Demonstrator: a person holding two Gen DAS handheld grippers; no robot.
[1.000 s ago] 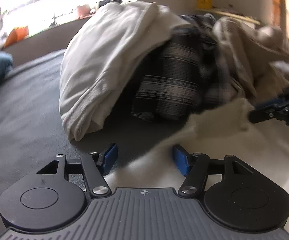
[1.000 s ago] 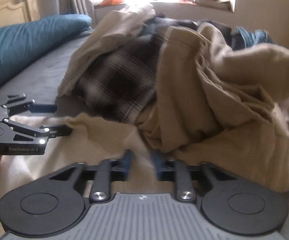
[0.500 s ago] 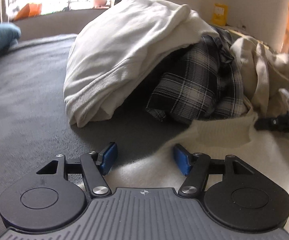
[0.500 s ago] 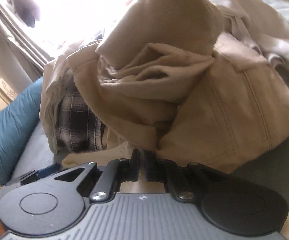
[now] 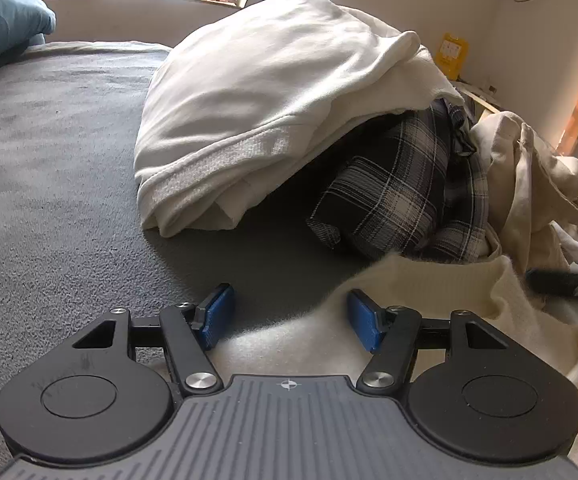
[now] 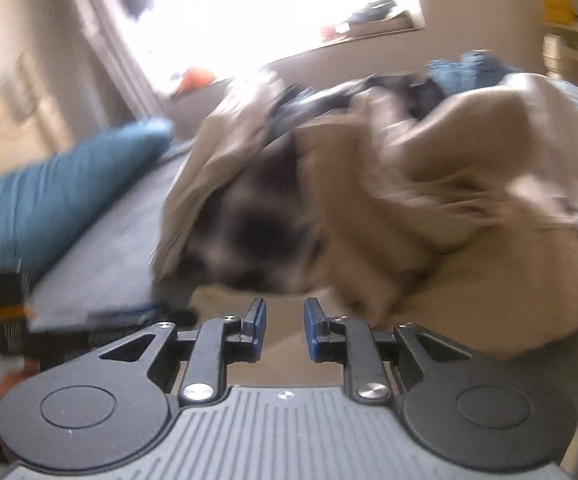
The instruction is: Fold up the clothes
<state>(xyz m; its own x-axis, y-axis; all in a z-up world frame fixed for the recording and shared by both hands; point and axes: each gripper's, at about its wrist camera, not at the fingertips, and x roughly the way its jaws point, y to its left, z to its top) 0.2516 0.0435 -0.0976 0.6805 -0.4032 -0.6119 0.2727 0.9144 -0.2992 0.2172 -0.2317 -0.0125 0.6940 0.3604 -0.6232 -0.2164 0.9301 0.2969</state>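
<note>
- Left gripper (image 5: 289, 316) was released, jaws wide, straddling the edge of a cream knit sweater (image 5: 429, 300) spread on the grey bed cover (image 5: 49, 184).
- Right gripper (image 6: 285, 326) had just been opening; nothing visibly between its blue pads.
- Folding looked barely begun: no finished fold visible.
- Heap behind: one white sweatshirt (image 5: 273, 112), one plaid shirt (image 5: 401, 192), one beige garment (image 6: 449, 208), all unfolded.

A cream knit garment (image 5: 429, 292) is seen near on a grey bedcover (image 5: 49, 160); beyond are a white sweatshirt (image 5: 269, 92), a black-and-white plaid shirt (image 5: 401, 192), beige trousers (image 6: 429, 200) and a teal pillow (image 5: 1, 24).
</note>
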